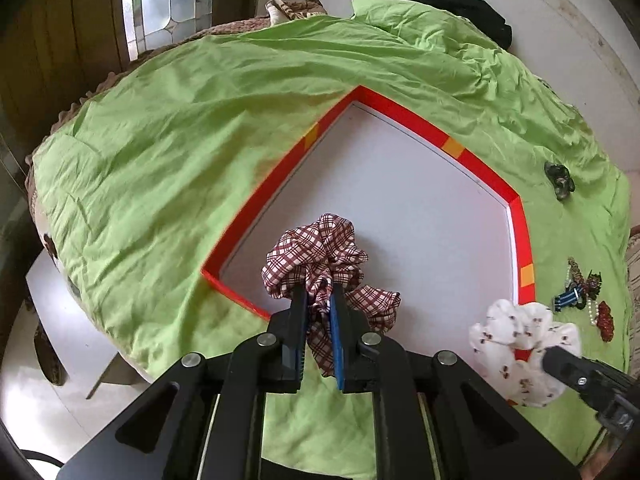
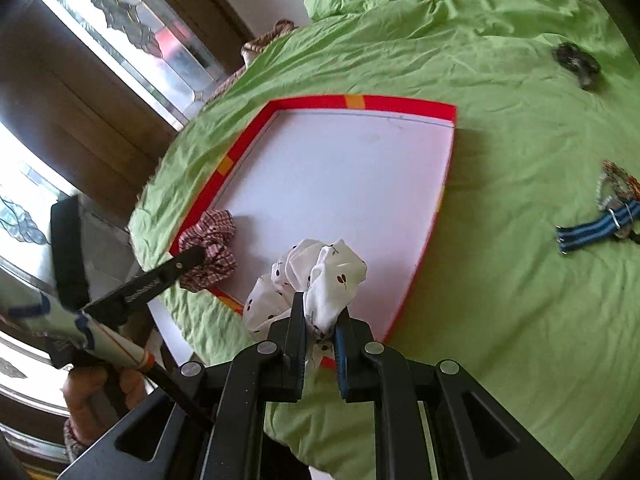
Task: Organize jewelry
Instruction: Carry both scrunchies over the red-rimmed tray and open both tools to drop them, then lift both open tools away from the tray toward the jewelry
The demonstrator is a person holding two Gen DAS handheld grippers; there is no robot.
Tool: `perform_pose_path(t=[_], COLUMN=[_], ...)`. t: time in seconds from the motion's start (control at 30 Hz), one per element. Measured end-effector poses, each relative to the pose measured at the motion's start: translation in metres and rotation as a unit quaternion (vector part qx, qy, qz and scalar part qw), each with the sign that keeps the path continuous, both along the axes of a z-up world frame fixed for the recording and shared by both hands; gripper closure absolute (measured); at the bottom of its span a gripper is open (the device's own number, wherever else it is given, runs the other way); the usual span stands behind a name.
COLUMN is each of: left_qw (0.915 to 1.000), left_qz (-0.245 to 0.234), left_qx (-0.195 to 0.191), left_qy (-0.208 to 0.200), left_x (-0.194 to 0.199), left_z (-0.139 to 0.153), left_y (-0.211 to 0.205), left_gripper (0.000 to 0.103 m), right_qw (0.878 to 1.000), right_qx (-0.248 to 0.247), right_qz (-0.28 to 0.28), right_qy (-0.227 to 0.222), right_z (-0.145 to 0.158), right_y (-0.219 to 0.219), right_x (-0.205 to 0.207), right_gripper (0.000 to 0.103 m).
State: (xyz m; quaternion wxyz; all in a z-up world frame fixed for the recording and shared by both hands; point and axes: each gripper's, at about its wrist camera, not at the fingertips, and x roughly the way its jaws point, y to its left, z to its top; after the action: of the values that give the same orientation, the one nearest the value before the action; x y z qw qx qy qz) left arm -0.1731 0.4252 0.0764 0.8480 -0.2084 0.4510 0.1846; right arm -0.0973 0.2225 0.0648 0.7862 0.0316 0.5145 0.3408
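Nearest to me, the left gripper is clenched on a plaid scrunchie, maroon lines on cream. Its pads pinch a fold, so part of the cloth is hidden between the jaws and a tail hangs below them. The scrunchie sits over the near left corner of the tray, a shallow white tray with a red rim and orange patches.

Beside it the right gripper is clamped on a white scrunchie printed with small dark cherries, held over the tray's near edge. Bunched cloth covers part of the red rim there. In the right wrist view, part of a person's hand shows at the lower left, cut off by the frame edge.

The tray lies on a rumpled green sheet. Off the tray's right edge, on the sheet, lies a small heap of jewelry: a blue striped strap, pearl-like beads and dark red pieces, too tangled to sort by eye. Farther back on the sheet sits a dark ornament, blurred and hard to name. At the far edge, a black cloth is partly tucked behind the sheet.
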Motion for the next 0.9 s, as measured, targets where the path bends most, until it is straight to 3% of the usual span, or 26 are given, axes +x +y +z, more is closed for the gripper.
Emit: perform_pose_path(t=[0.27,0.4,0.47,0.67,0.9], left_qw=[1.0,0.9997,0.9995,0.9986,0.9966], left_qz=[-0.005,-0.005,-0.005,-0.013,-0.033], left_qx=[-0.001,-0.008,-0.005,0.018,0.057], left_qy=[-0.007,-0.021,-0.031,-0.047,-0.049], left_x=[-0.002,-0.01,-0.016,-0.029,-0.035], left_z=[0.003,0.014,0.021,0.041,0.057], left_y=[-0.002,-0.009,-0.016,-0.04,-0.072], left_gripper=[0.083,0.071,0.063,0.052,0.048], right_qw=[0.998,0.998,0.997,0.997,0.996], right_qx=[-0.049,-0.047,-0.043,-0.029,-0.025], right_qz=[0.01,0.015,0.016,0.003,-0.029], right_qy=[-0.034,-0.048,-0.056,-0.073,-0.079], right_z=[-0.012,-0.005,0.0,0.015,0.022], right_y=[0.015,0.014,0.013,-0.006,-0.044], right_x=[-0.004,-0.008,-0.012,-0.023,-0.031], right_gripper=[0.087,0.066,0.062,0.057,0.055])
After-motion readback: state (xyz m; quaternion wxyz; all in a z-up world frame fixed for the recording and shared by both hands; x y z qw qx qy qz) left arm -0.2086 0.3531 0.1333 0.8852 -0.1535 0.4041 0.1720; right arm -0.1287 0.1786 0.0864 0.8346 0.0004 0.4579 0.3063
